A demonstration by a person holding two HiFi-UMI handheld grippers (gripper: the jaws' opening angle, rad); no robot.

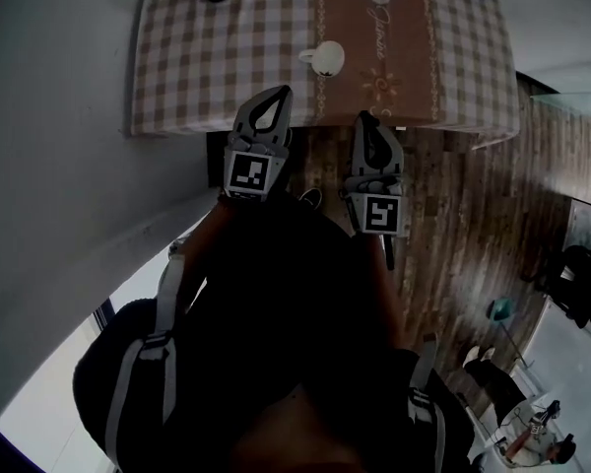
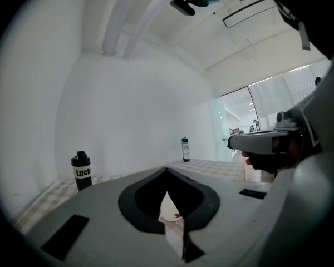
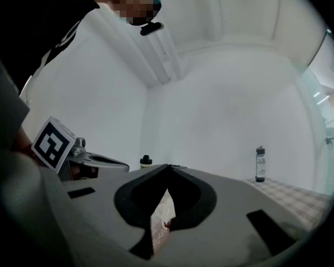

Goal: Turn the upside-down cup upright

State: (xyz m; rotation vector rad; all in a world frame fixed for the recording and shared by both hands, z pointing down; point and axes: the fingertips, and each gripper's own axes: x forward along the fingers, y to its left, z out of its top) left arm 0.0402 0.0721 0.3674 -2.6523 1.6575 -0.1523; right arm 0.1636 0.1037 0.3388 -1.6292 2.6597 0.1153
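White walls closed in the room on two sides, and a wood floor (image 1: 463, 195) ran under the near edge of the checked-cloth surface (image 1: 207, 57). The left hand-held gripper (image 1: 279, 94) and the right hand-held gripper (image 1: 362, 118) were held level side by side, their tips just over that near edge. A black bottle (image 2: 81, 171) stood at one far corner of the surface and a slimmer bottle (image 2: 185, 149) at the other. The white cup (image 1: 327, 58) sat on the cloth ahead of both tools, handle toward the person's left, well apart from the bottles and untouched. It looked mouth-down, though it was too small to be sure.

The likeliest trouble was the approach. With both sets of jaws together, a forward push would shove the cup along the cloth or tip it over rather than take it. A pinch on the smooth round wall could slip mid-turn and let the cup drop or roll off the near edge. The cloth might also drag and bunch.

Each hand-held gripper had its jaws closed tip to tip on nothing. The cup showed only through the slit behind the tips.
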